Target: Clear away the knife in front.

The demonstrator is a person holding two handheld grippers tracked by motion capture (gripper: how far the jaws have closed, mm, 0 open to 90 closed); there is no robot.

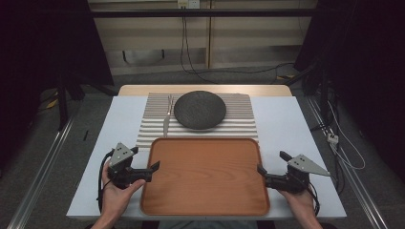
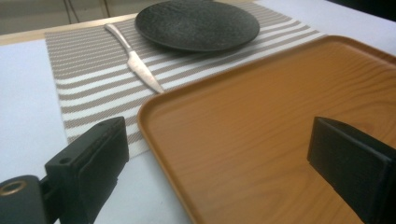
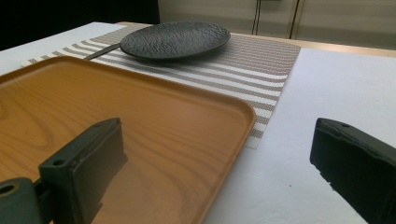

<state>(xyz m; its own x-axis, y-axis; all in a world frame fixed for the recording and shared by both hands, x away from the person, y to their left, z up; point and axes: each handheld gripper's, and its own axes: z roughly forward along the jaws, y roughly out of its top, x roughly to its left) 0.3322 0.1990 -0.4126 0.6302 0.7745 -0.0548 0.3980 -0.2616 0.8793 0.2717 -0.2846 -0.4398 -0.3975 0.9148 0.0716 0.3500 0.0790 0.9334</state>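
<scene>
Both grippers, left gripper (image 1: 149, 162) and right gripper (image 1: 271, 169), sit with jaws spread, empty, flanking the wooden tray (image 1: 205, 176) at lower centre (seemingly poised to lift it evenly), with plate (image 1: 199, 109) and knife (image 1: 167, 119) behind.

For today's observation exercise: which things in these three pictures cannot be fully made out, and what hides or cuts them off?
- Knife, right gripper view: mostly hidden behind the plate.
- Tray, left gripper view: near and right sides cut off by the frame edge.
- Placemat, high view: near edge hidden under the tray.
</scene>
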